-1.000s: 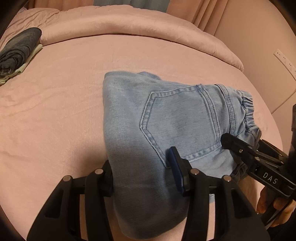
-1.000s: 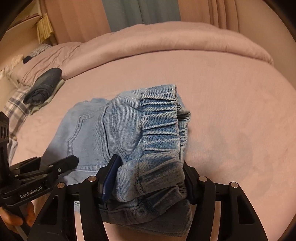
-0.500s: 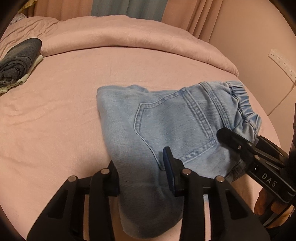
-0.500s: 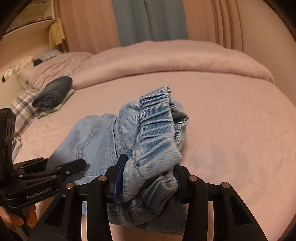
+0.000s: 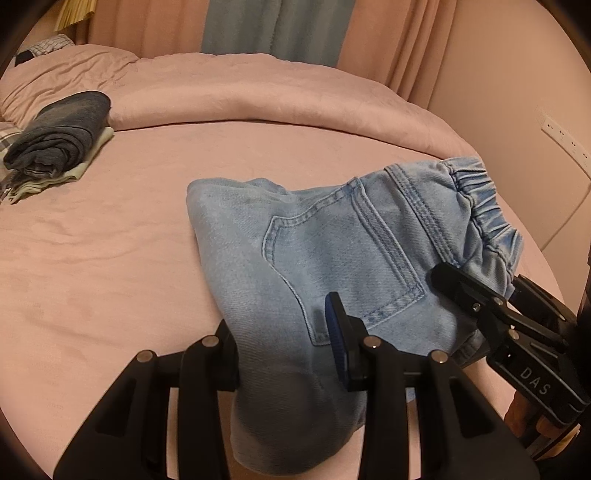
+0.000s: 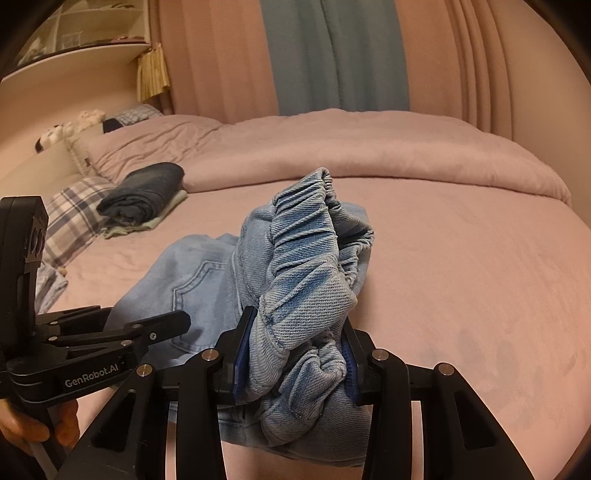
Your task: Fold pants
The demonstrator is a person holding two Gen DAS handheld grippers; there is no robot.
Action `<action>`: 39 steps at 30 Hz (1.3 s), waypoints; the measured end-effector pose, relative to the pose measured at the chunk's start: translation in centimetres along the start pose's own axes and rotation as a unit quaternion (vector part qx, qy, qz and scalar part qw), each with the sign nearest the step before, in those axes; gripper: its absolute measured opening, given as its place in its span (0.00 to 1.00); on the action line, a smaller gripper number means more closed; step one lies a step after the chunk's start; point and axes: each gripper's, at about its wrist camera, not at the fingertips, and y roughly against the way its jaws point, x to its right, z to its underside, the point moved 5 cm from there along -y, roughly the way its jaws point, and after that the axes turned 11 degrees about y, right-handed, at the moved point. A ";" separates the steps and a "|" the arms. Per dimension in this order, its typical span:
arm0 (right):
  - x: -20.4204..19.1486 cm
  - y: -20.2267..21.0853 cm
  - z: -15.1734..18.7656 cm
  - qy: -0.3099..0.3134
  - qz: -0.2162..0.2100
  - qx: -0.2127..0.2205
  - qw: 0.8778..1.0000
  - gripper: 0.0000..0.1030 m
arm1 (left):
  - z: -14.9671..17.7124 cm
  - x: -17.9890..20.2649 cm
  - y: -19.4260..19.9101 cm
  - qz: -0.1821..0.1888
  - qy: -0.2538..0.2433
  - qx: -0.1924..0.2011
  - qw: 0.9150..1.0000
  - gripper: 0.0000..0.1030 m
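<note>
Left wrist view: the left gripper (image 5: 284, 347) fills the lower middle of the frame, its jaws drawn close and pinching the folded edge of the light blue denim pants (image 5: 343, 258). The fabric bulges out below the pads and hangs toward the bottom edge. These jaws have just been closing, with the denim between them. The pants spread from the centre toward the right of the frame, back pocket facing up and the elastic waistband at the upper right, over the pink bed (image 5: 110, 266). At the lower right the right gripper (image 5: 476, 295) bites the waistband end of the pants, with part of a hand (image 5: 532, 417) visible behind it. At the upper left a folded dark garment (image 5: 62, 136) rests on a pale folded cloth (image 5: 74, 170). A rolled pink duvet (image 5: 258, 96) crosses the top of the bed, with curtains (image 5: 273, 26) behind it.

Right wrist view: the right gripper (image 6: 295, 354) sits at the bottom centre, its jaws partly closed and clamped on the bunched waistband of the pants (image 6: 295, 266), which stands up in a ridge above the pads. These jaws have also just been closing on the cloth. The rest of the pants trails to the left, toward the left gripper (image 6: 170, 325) at the lower left, which is held by a hand (image 6: 33, 432). The dark garment (image 6: 144, 192) lies at the middle left beside a plaid pillow (image 6: 74, 218).
</note>
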 end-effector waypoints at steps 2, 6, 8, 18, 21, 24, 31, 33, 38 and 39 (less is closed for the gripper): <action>-0.6 -0.2 -0.5 0.007 -0.004 0.003 1.000 0.41 | -0.3 -0.5 -0.1 -0.005 0.006 0.000 1.000 0.34; -1.6 -0.9 -1.3 0.022 -0.008 0.008 1.000 0.41 | -1.1 -1.5 -0.4 -0.010 0.013 0.002 1.000 0.34; -2.0 -1.4 -1.8 0.028 -0.010 0.012 0.999 0.41 | -1.8 -1.9 -0.6 -0.011 0.015 0.004 1.000 0.34; -2.6 -4.2 -5.3 0.040 -0.014 0.044 0.998 0.41 | -6.2 -3.3 -1.6 -0.031 0.010 0.033 0.999 0.34; -2.7 -5.1 -6.4 0.045 -0.016 0.052 0.998 0.41 | -7.3 -3.8 -2.0 -0.035 0.009 0.040 0.999 0.34; -2.5 -5.8 -7.1 0.051 -0.015 0.057 0.997 0.41 | -8.2 -3.9 -2.5 -0.038 0.011 0.045 0.998 0.34; -2.2 -7.6 -8.5 0.053 -0.011 0.061 0.997 0.41 | -10.6 -4.4 -4.3 -0.043 0.009 0.049 0.998 0.34; -2.0 -8.3 -8.8 0.049 -0.011 0.060 0.997 0.41 | -11.2 -4.5 -5.0 -0.044 0.007 0.050 0.998 0.34; -1.4 -9.9 -9.3 0.045 -0.007 0.055 0.997 0.41 | -12.2 -4.5 -6.7 -0.052 -0.003 0.049 0.997 0.35; -1.4 -10.1 -9.2 0.044 -0.006 0.054 0.998 0.41 | -12.4 -4.5 -7.0 -0.054 -0.003 0.048 0.997 0.35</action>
